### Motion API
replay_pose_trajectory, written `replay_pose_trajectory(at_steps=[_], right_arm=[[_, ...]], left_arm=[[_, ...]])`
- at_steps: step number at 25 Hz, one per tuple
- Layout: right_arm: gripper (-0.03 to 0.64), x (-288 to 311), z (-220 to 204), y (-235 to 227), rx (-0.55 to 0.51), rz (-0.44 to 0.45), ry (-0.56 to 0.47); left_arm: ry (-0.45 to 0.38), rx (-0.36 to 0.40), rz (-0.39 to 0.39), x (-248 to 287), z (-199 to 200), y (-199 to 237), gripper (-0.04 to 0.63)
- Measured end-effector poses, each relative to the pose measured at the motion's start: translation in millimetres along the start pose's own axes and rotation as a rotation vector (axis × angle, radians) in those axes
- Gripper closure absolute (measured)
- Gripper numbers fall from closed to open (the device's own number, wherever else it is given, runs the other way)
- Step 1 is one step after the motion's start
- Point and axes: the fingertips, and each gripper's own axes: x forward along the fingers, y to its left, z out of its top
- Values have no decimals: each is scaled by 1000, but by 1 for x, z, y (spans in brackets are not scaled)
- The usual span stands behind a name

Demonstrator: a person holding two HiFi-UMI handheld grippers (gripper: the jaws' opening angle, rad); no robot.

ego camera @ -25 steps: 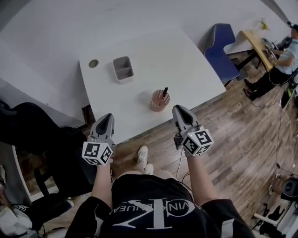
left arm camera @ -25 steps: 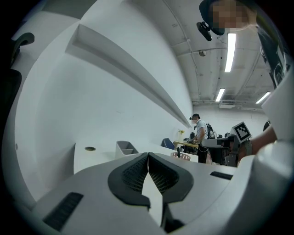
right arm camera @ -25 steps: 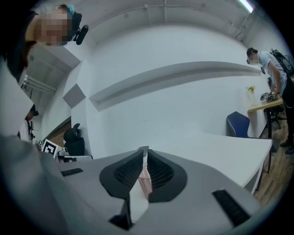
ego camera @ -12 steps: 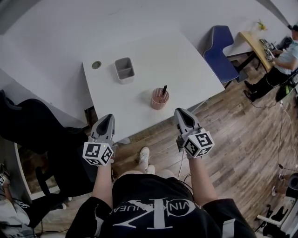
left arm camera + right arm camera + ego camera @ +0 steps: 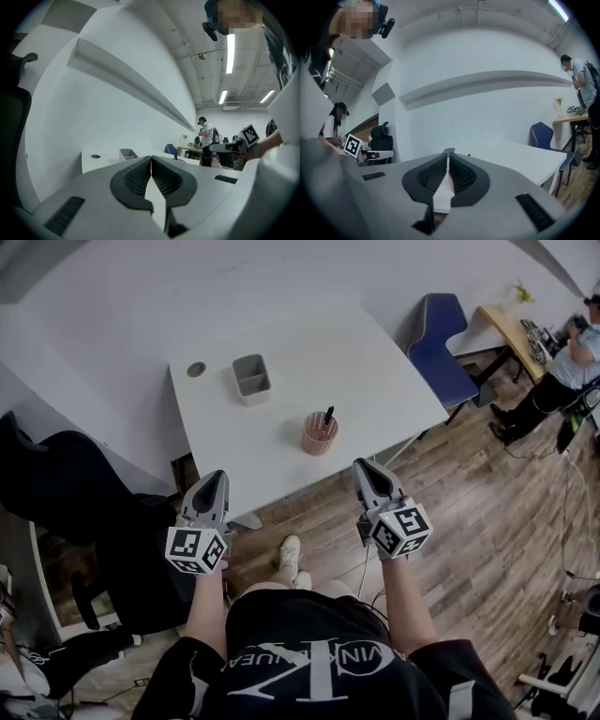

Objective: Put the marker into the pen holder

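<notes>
Head view: I hold both grippers short of the near edge of the desk (image 5: 375, 362), over the wood floor (image 5: 487, 521). The left gripper (image 5: 218, 476) and the right gripper (image 5: 364, 465) each taper to a single point. Their jaws are pressed together with nothing in either. The marker (image 5: 328, 416) already stands in the pen holder (image 5: 317, 437), leaning, with its dark top above the rim. The pen holder sits on the desk near the front edge, beyond the grippers and between their lines. Farther back lie a grey tray (image 5: 251, 379) and a round grommet (image 5: 196, 369). A blue chair (image 5: 441, 329) stands at the desk's far right corner.

Left gripper view: my ribbed pads meet along one closed seam and pinch nothing. The grey tray and the grommet show low on the desk here, but the pen holder does not. This view adds what the head view lacks: ceiling lights (image 5: 229, 47), and the right gripper's marker cube (image 5: 250, 135) at the right.

Right gripper view: these jaws are also shut tight and empty. A tiny dark tip just past the right jaw may be the marker, though it is too small for me to be sure. The desk's far corner and the blue chair show at the right. A black office chair (image 5: 382, 133) stands at the left.
</notes>
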Motion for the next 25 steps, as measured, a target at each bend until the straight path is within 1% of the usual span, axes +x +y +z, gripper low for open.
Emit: replay_pose_trajectory(at_steps=[15, 25], right_arm=[[583, -24, -2, 6, 0, -8, 2], [583, -35, 1, 4, -1, -18, -7]], left_arm=[[-4, -9, 16, -21, -4, -8, 577], [-9, -7, 6, -22, -1, -15, 577]])
